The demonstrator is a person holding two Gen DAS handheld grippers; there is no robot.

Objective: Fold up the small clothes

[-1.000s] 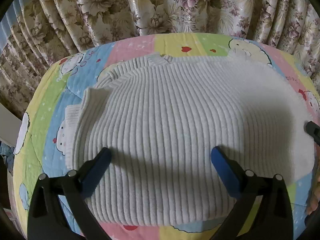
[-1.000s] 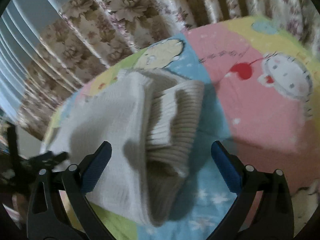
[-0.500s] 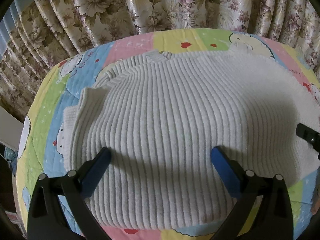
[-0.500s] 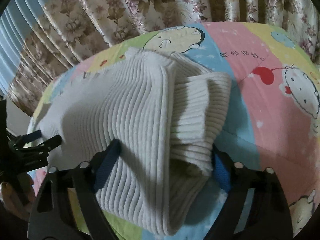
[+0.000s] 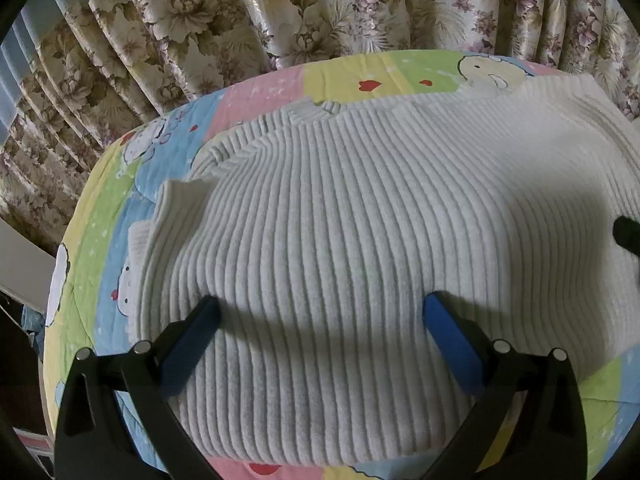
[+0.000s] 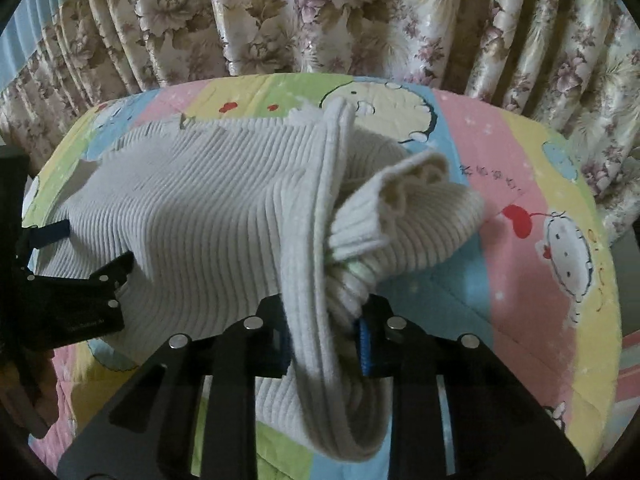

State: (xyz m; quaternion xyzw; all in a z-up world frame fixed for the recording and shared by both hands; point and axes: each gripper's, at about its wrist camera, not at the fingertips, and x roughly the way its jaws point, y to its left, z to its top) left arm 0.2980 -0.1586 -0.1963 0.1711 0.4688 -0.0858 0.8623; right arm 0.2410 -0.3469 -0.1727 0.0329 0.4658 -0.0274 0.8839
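A white ribbed sweater (image 5: 340,220) lies flat on a bright cartoon quilt (image 5: 256,96). My left gripper (image 5: 320,312) hangs open over the sweater's near half, with its blue pads apart and nothing gripped. In the right wrist view the sweater (image 6: 200,200) has its right side and a sleeve cuff (image 6: 420,208) bunched up. My right gripper (image 6: 324,340) is closing its jaws on that bunched edge, and the fabric is squeezed between the blue pads and raised off the quilt. The left gripper (image 6: 76,280) shows at the far left of that view. A dark tip of the right gripper (image 5: 628,234) shows at the left wrist view's right edge.
Flowered curtains (image 5: 320,12) hang close behind the far edge of the quilt (image 6: 520,200). Bare quilt lies to the right of the sweater. The quilt's left edge (image 5: 68,280) drops off beside a pale surface.
The right gripper went from wide open over the sweater's right edge to closed on it, rolling and lifting the bunched fabric. The left gripper stayed open and nearly still.
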